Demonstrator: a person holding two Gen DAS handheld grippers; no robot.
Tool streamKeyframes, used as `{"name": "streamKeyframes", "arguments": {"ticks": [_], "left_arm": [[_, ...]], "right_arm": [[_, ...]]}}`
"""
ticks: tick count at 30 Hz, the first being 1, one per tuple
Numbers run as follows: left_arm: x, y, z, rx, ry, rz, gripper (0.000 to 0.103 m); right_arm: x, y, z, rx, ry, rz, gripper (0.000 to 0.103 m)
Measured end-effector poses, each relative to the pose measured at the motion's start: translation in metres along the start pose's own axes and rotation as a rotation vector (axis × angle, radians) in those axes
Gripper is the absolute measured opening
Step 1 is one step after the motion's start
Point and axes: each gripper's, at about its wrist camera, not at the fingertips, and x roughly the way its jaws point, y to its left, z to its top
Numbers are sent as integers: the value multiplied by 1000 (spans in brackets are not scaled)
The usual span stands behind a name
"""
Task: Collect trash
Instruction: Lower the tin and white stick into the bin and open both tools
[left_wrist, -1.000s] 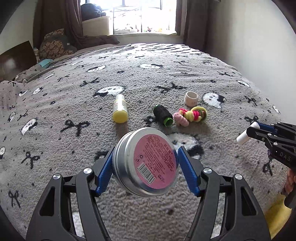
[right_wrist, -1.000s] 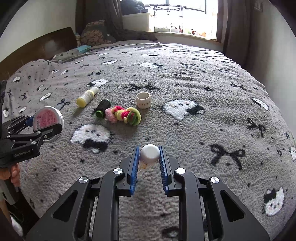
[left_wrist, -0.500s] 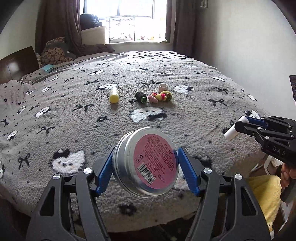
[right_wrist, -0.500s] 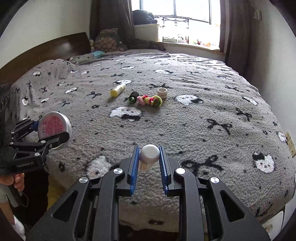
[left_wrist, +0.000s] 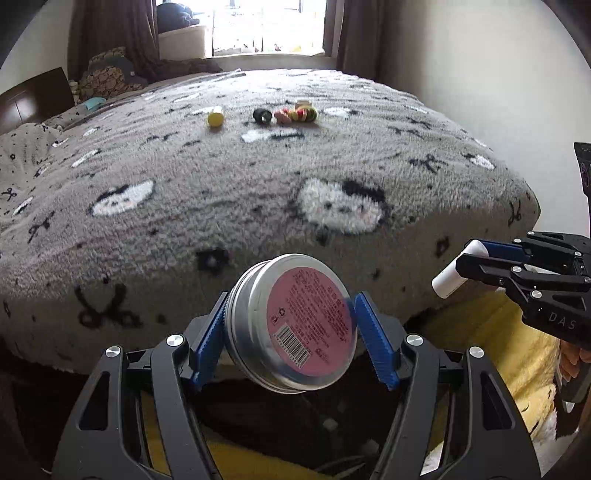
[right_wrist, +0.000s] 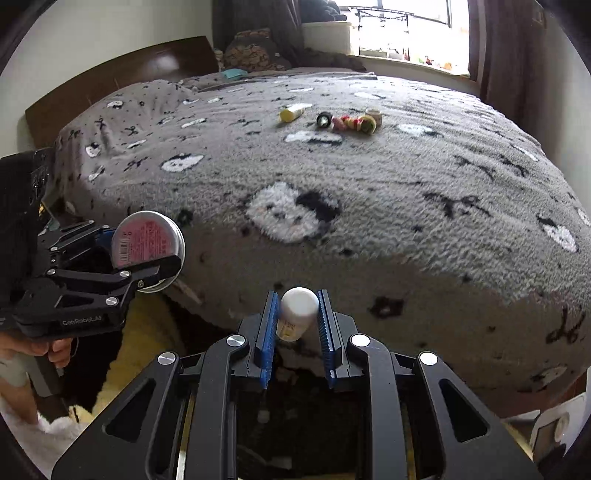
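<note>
Both hands have pulled back from the middle of the bed (left_wrist: 258, 206) to beyond its near edge within the last second, and the loose things on the blanket now sit far off near the top of both views. On the left, the left gripper (left_wrist: 291, 332) has its blue fingers (left_wrist: 208, 341) clamped on the rim of a round metal tin (left_wrist: 295, 328) with a pink label and barcode, held on edge above the dark gap at the foot of the bed; the grip looks the same as a second ago. To the right, the right gripper (right_wrist: 297, 325) has its fingers (right_wrist: 267, 332) closed tight on a small white bottle (right_wrist: 297, 314), cap forward, also clear of the mattress. Left behind on the blanket are a yellow bottle (right_wrist: 291, 112), a black spool (right_wrist: 324, 120), a bundle of coloured hair ties (right_wrist: 356, 123) and a small white roll (right_wrist: 373, 112), grouped close together. Judging by the retreat, two pieces are collected and are being carried toward a drop point below the bed edge, where something yellow (left_wrist: 517, 354) shows; no bin can be made out. The four remaining things would need further trips.
</note>
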Motion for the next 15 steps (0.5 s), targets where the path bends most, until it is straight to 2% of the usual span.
{"name": "streamKeyframes", "arguments": {"ticks": [7, 15], "left_arm": [[39, -1, -55, -9, 153, -32, 64], [82, -7, -88, 5, 293, -73, 64]], "right_arm": [[41, 4, -42, 40, 141, 33, 22], [78, 8, -67, 85, 240, 39, 22]]}}
